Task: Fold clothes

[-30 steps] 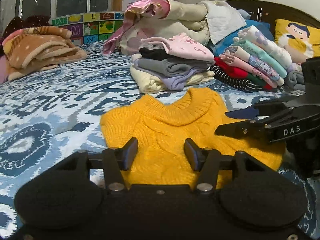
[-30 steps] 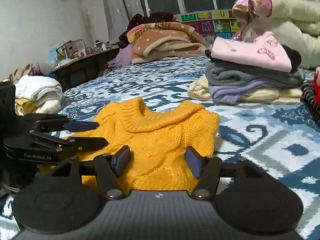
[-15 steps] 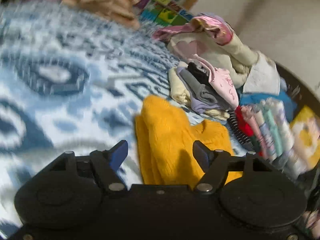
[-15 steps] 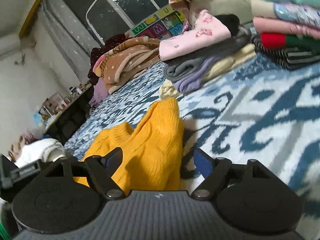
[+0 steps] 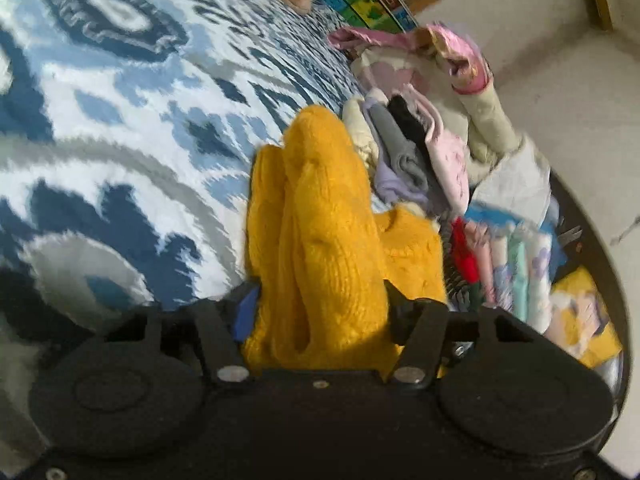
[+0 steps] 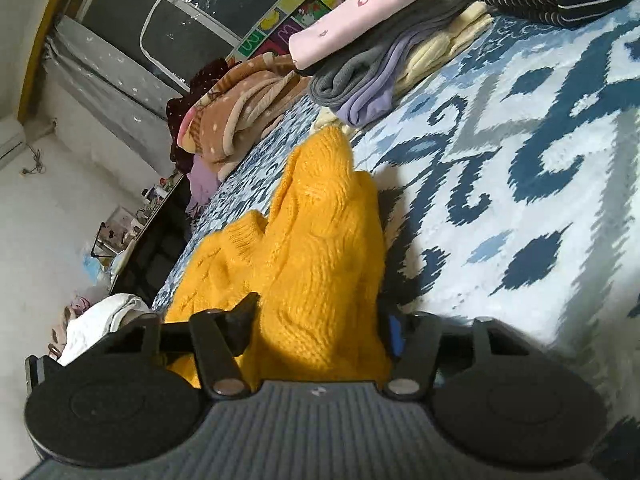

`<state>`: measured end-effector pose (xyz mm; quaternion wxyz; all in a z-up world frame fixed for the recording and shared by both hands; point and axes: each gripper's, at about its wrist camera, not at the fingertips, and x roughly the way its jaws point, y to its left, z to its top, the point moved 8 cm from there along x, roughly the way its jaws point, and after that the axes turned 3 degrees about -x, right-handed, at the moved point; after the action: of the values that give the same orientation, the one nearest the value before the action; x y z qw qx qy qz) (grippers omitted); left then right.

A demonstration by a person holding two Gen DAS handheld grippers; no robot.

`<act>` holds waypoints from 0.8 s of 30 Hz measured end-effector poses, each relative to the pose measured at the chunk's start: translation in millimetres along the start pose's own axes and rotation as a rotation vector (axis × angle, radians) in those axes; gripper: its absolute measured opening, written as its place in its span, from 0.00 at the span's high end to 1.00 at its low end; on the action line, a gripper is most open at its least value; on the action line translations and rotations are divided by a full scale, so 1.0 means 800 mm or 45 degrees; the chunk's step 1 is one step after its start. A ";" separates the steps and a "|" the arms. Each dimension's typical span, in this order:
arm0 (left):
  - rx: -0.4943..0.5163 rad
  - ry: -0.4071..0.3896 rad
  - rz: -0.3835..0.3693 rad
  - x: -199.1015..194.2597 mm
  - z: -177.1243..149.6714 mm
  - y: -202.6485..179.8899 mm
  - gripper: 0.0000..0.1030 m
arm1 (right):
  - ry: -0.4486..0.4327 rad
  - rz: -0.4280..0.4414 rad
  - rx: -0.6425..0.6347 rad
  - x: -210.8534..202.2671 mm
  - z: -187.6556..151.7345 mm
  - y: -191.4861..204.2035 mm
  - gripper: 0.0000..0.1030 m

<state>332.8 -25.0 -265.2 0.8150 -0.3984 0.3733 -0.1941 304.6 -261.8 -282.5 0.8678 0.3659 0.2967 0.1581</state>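
Observation:
A yellow knit sweater [image 5: 324,232] lies folded on the blue and white patterned bedspread [image 5: 120,128]. My left gripper [image 5: 320,312] is around its left edge, with thick folds of knit between the fingers. In the right wrist view the same sweater [image 6: 316,248] fills the gap of my right gripper [image 6: 320,320], which is around its right edge. Both views are rolled sideways. The jaws stand wide on the bunched fabric.
A stack of folded clothes [image 5: 404,152], pink on top, stands just beyond the sweater, also in the right wrist view [image 6: 384,52]. More folded piles [image 5: 508,264] lie to the right. A brown blanket heap [image 6: 240,108] sits far back. The bed's edge [image 6: 168,280] falls off at left.
Both grippers have moved in from above the flat sweater onto its two side edges and rolled sideways. The sweater edges now bunch between the fingers.

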 end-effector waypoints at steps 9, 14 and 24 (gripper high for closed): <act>-0.114 -0.086 -0.148 -0.052 0.041 -0.009 0.55 | -0.058 0.127 0.073 0.000 0.020 0.062 0.52; -0.151 -0.191 -0.193 -0.091 0.087 0.008 0.55 | -0.040 0.187 -0.008 0.035 0.031 0.124 0.52; -0.150 -0.405 -0.175 -0.136 0.195 0.062 0.55 | 0.056 0.343 -0.080 0.160 0.035 0.219 0.52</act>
<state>382.5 150.7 -191.9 0.8238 -0.4957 0.2224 -0.1616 410.9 -94.7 -190.5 0.8430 0.3715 0.2589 0.2904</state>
